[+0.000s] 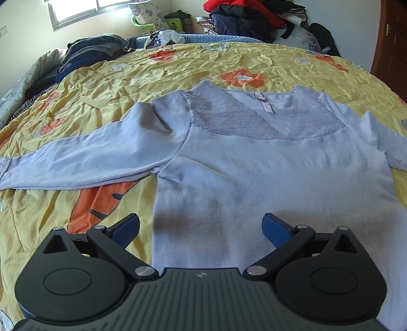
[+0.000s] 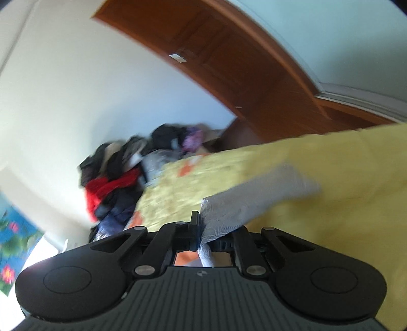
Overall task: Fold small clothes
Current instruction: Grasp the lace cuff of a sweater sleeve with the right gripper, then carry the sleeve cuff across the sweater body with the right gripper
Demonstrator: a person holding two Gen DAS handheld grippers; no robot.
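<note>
A pale lilac long-sleeved top (image 1: 254,168) with a lace neckline lies flat, front up, on the yellow flowered bedspread (image 1: 106,84). Its left sleeve (image 1: 89,157) stretches out to the left. My left gripper (image 1: 201,228) hovers open over the lower body of the top, nothing between its blue pads. In the blurred right wrist view, my right gripper (image 2: 202,226) is shut on the lace cuff of the other sleeve (image 2: 254,201), which runs from the jaws out over the bedspread (image 2: 343,216).
Piles of dark clothes (image 1: 91,48) lie at the bed's far left, and a heap of jackets (image 1: 249,17) with a red one at the far end. A green basket (image 1: 150,25) stands by the window. A wooden door (image 2: 229,58) is to the right.
</note>
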